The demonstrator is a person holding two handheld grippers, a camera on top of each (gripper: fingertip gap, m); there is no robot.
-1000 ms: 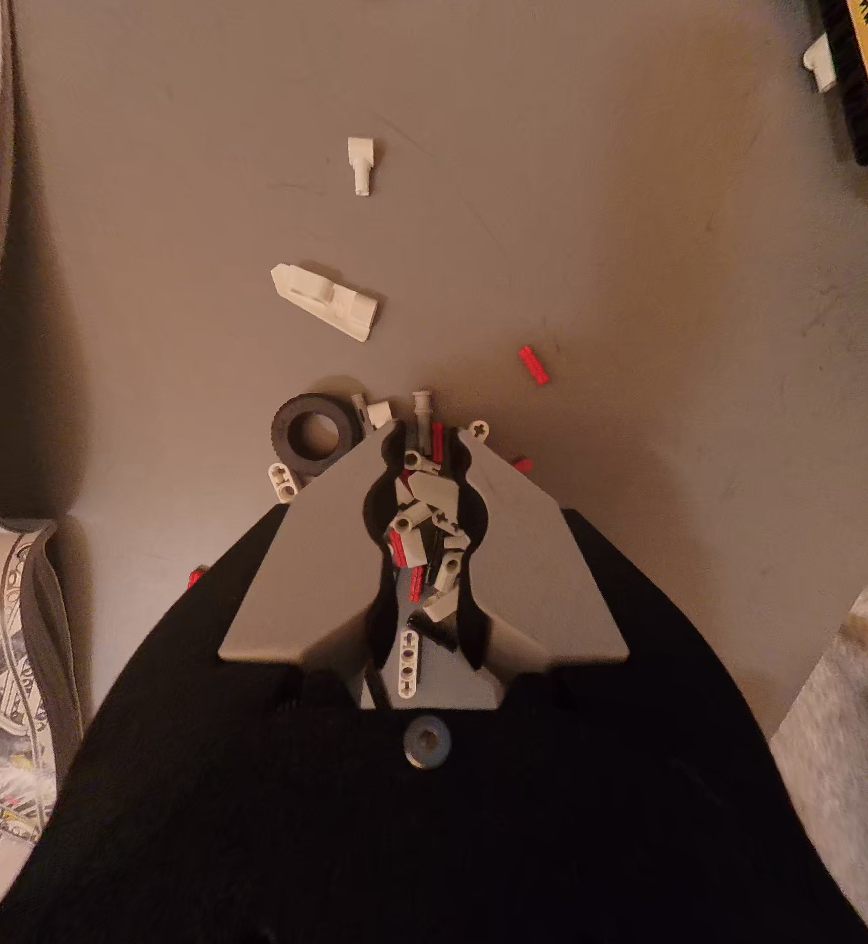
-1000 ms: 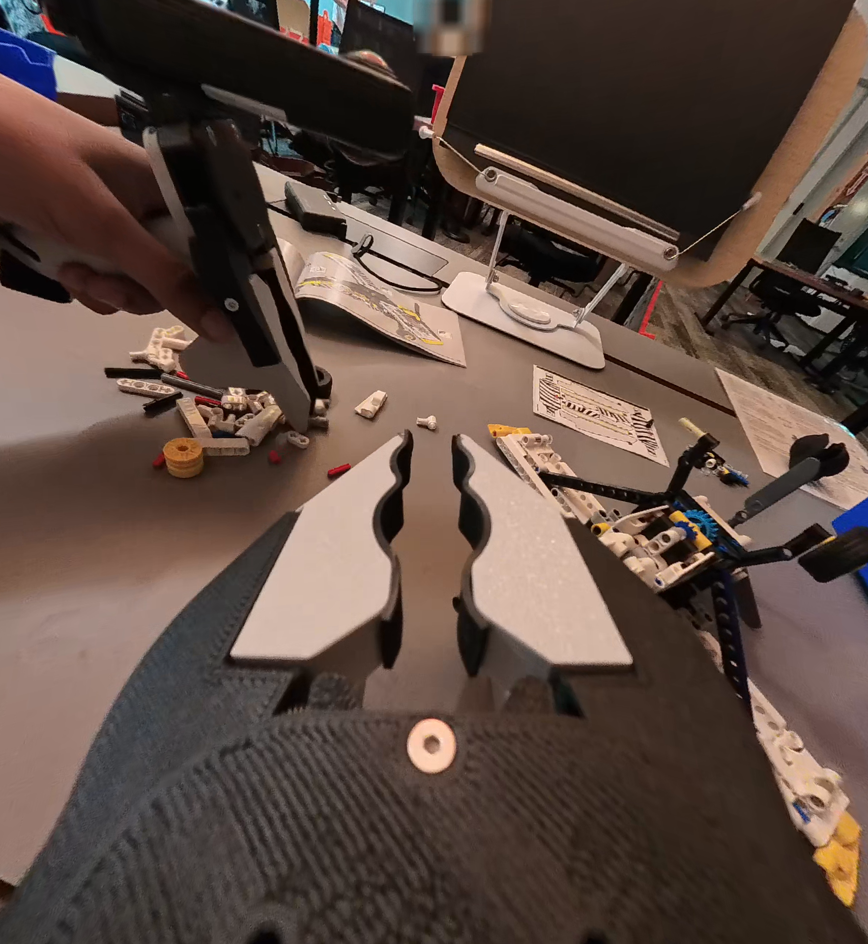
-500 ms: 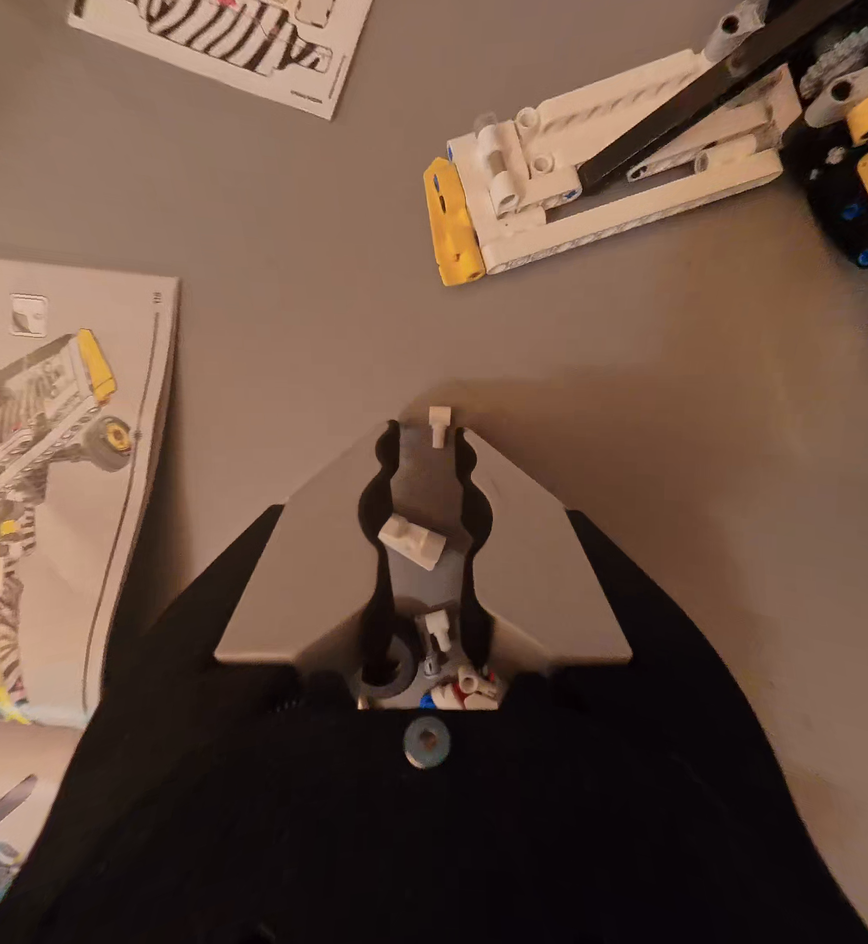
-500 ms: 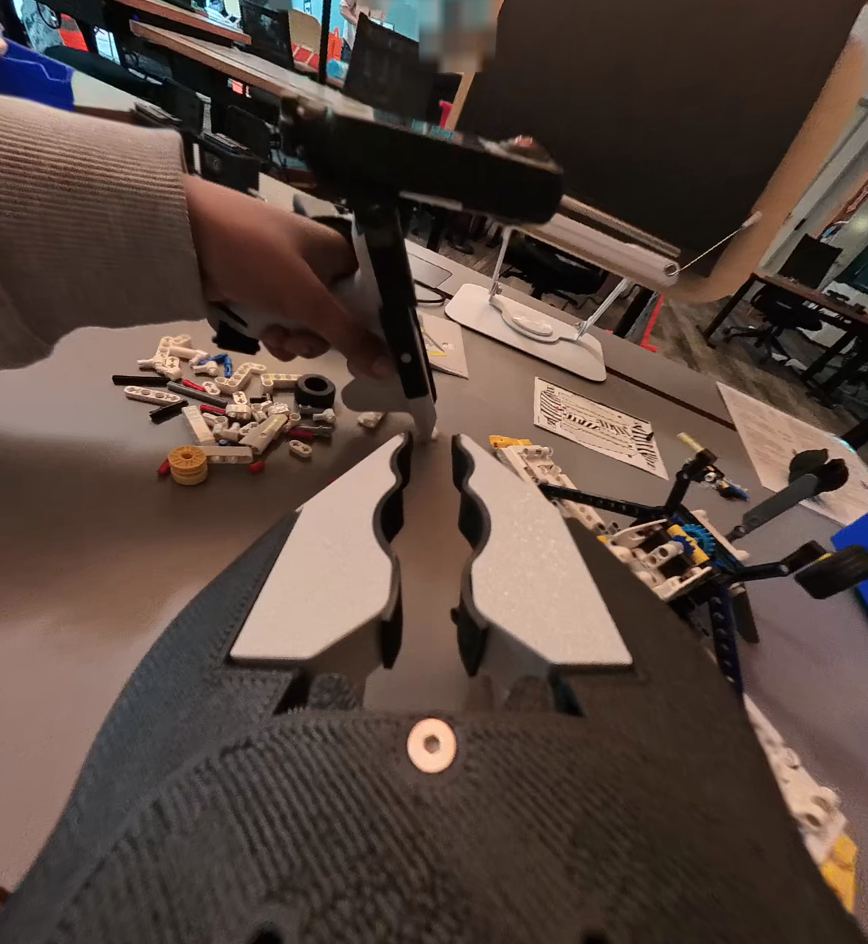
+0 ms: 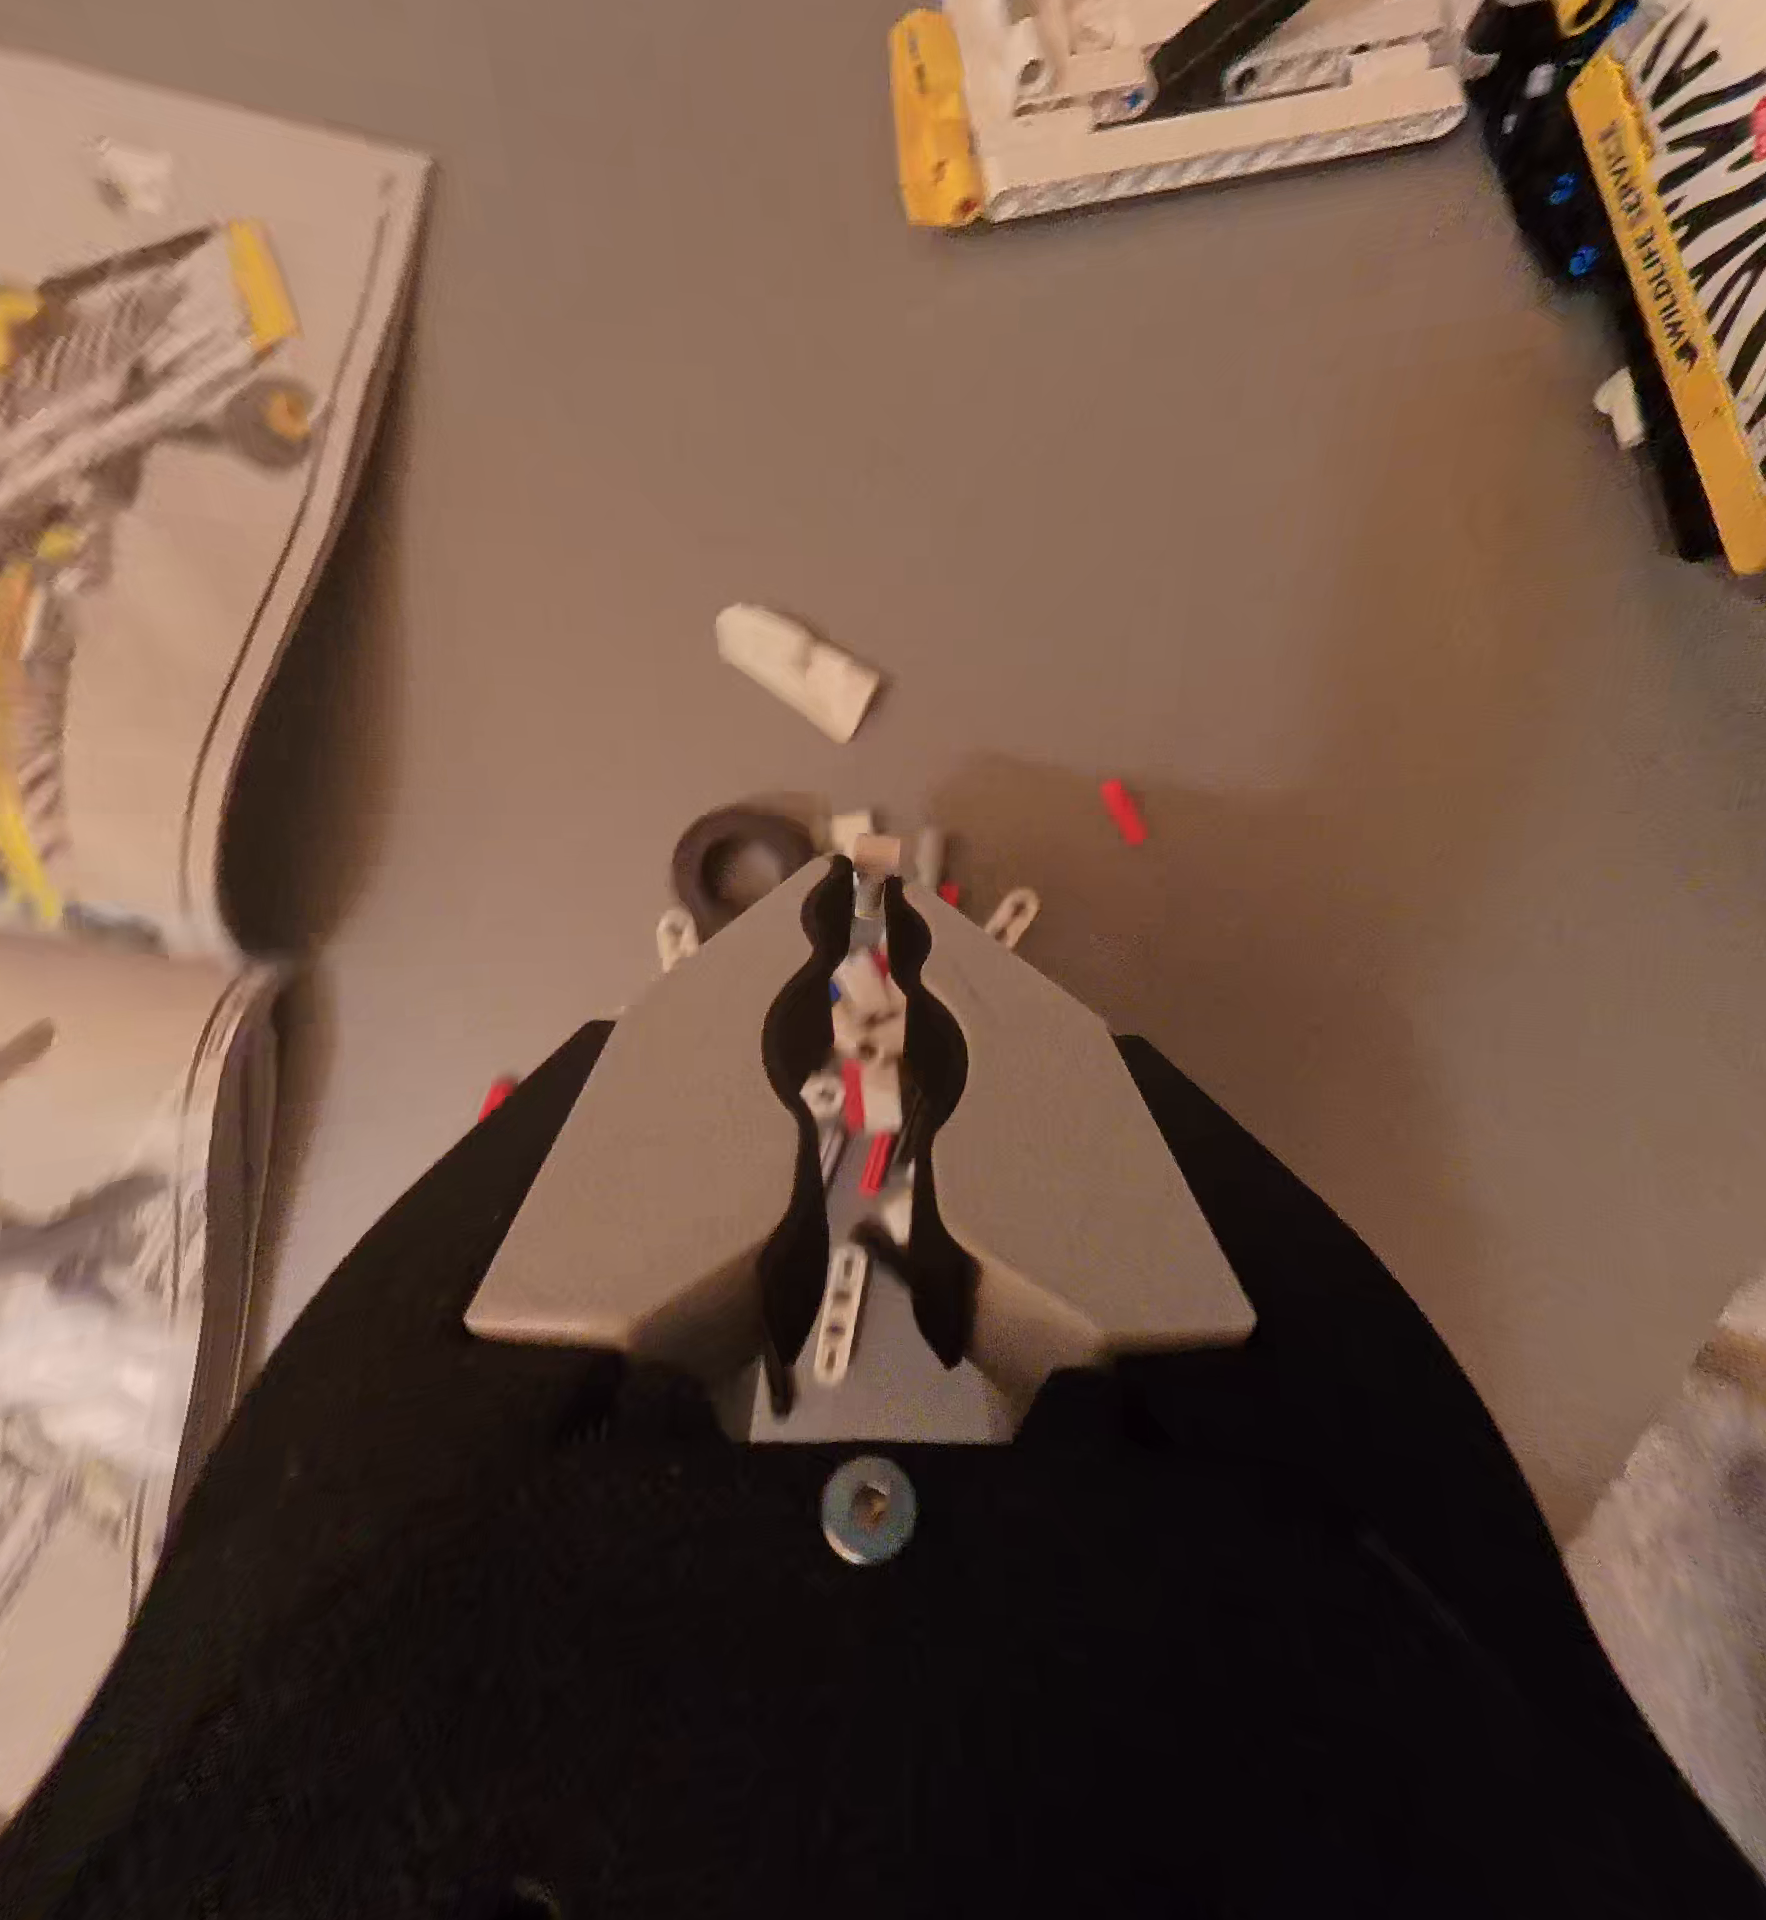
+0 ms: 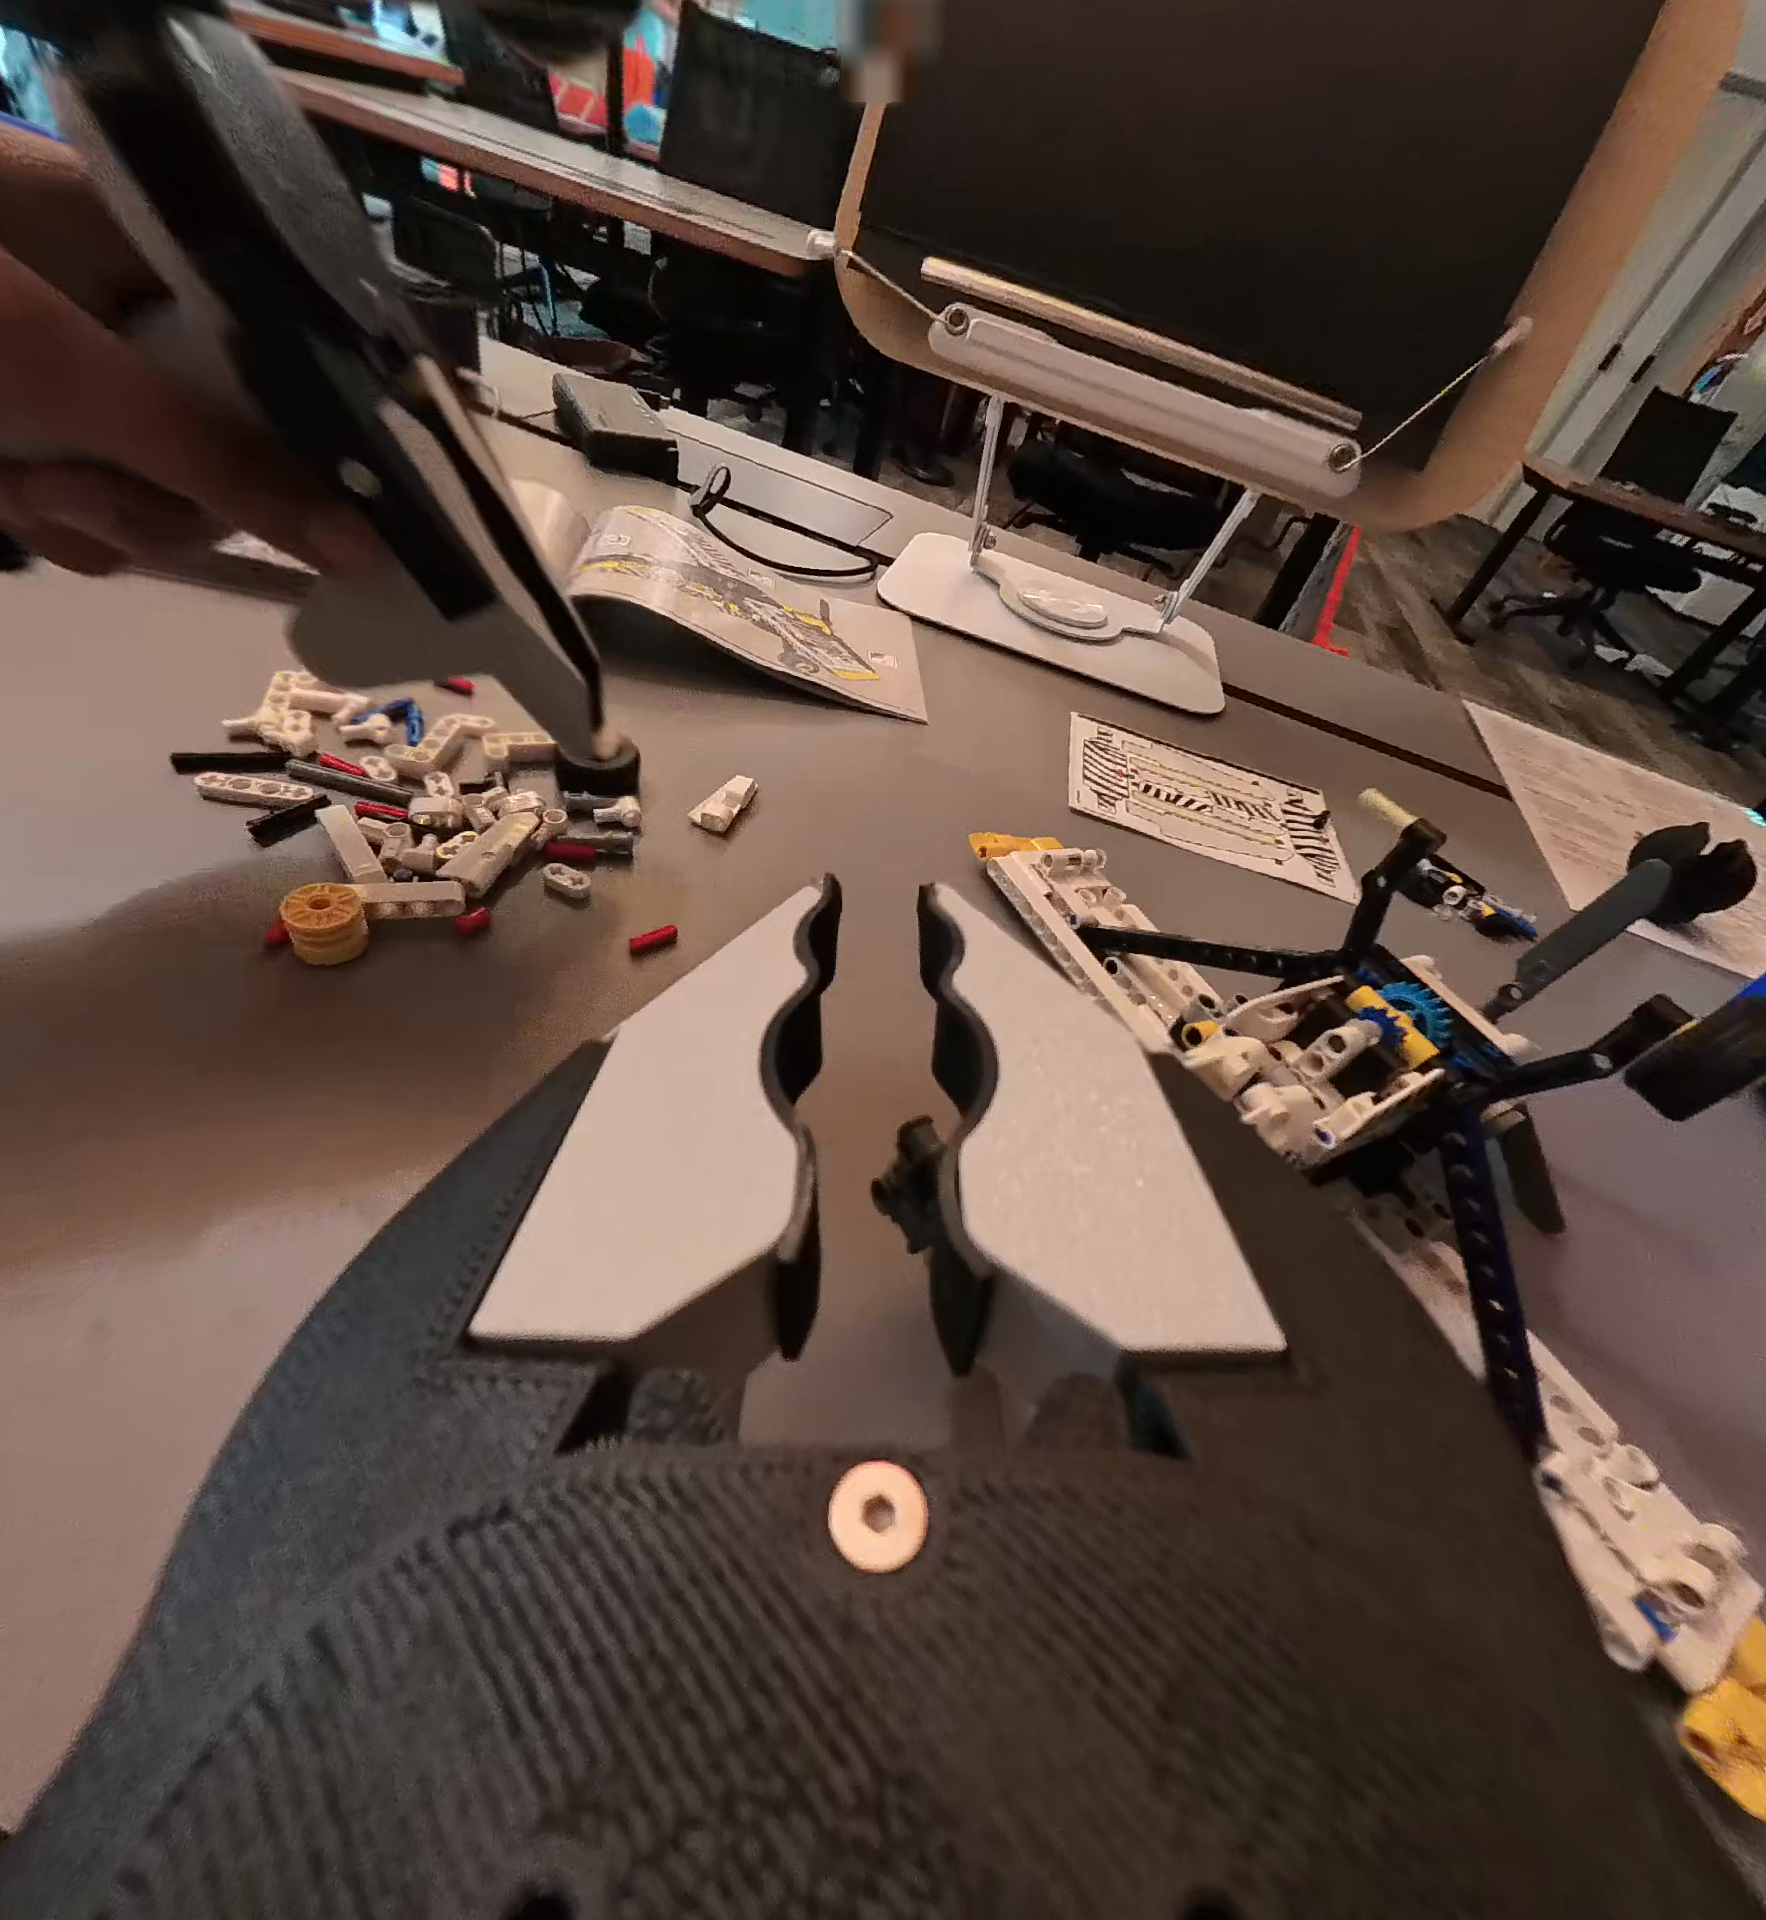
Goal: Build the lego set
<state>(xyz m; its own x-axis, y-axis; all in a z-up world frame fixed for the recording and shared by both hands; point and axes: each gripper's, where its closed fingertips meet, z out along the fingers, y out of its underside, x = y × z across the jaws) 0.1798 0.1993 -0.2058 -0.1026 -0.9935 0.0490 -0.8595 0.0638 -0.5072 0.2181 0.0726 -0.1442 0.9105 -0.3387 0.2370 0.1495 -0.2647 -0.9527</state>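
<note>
A small white pin piece (image 5: 871, 871) is pinched at the very tips of the left gripper (image 5: 866, 883), whose jaws are closed almost together around it, above the edge of the loose pile of lego parts (image 6: 411, 805) on the grey desk (image 5: 1222, 623). Just beside the tips lies a black tyre (image 5: 728, 857), and a little farther off a white wedge-shaped piece (image 5: 798, 671) and a single red pin (image 5: 1123, 810). In the right wrist view the left gripper (image 6: 598, 740) reaches down to the tyre (image 6: 598, 769), held by a person's hand (image 6: 58, 436). The right gripper (image 6: 879, 914) hangs over bare desk with its jaws a modest gap apart and nothing between the tips. Beside it on the right stands the partly built model (image 6: 1305, 1029), white, black and yellow. An open instruction booklet (image 6: 744, 623) lies beyond the pile, and a sticker sheet (image 6: 1201, 805) beyond the model.
</note>
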